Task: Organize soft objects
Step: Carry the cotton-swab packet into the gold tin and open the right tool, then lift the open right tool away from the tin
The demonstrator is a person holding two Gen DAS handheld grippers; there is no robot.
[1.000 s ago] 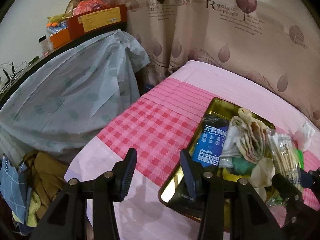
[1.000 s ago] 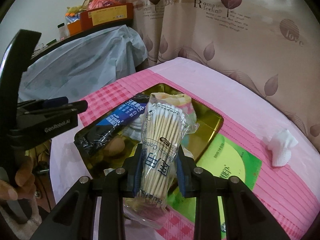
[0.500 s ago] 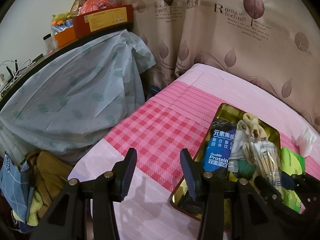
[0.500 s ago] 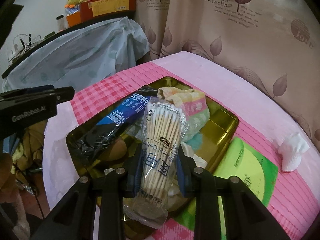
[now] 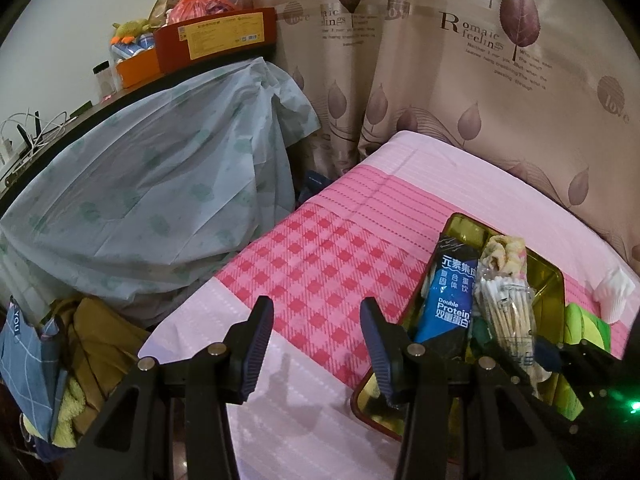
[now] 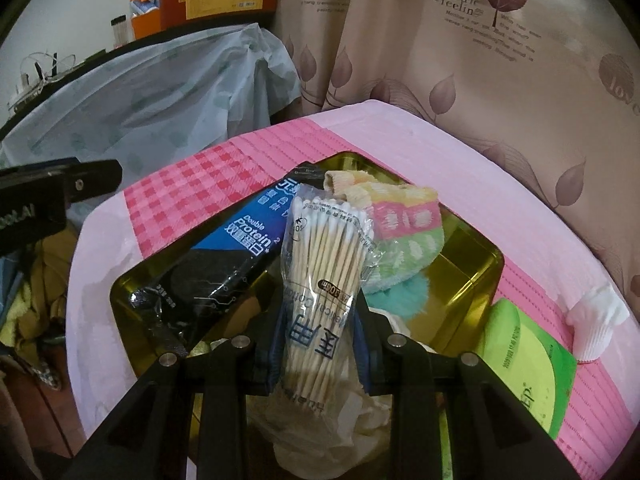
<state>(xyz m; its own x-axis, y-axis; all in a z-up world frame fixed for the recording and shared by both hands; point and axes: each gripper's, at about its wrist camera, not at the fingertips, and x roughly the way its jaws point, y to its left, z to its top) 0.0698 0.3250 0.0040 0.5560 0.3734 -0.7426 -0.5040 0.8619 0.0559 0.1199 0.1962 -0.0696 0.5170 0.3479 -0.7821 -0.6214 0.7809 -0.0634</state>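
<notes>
My right gripper point(image 6: 318, 346) is shut on a clear bag of cotton swabs point(image 6: 326, 264) and holds it over a gold tin tray point(image 6: 472, 264). The tray holds a blue and black protein pouch point(image 6: 224, 256), a pastel striped towel point(image 6: 404, 224), a teal pompom point(image 6: 404, 300) and crumpled white plastic. My left gripper point(image 5: 316, 344) is open and empty over the pink checked cloth point(image 5: 320, 264), left of the tray point(image 5: 548, 276). The swab bag point(image 5: 508, 316) and pouch point(image 5: 452, 300) also show in the left wrist view.
A green sachet point(image 6: 524, 364) and a folded white cloth point(image 6: 596, 324) lie on the pink cover right of the tray. A draped pale blue sheet point(image 5: 152, 200) stands to the left, a leaf-print curtain point(image 5: 480, 80) behind. Clothes point(image 5: 80, 344) are piled at lower left.
My right gripper has carried the swab bag further over the tray, toward its near side. My left gripper has drawn back and left, away from the tray, staying open.
</notes>
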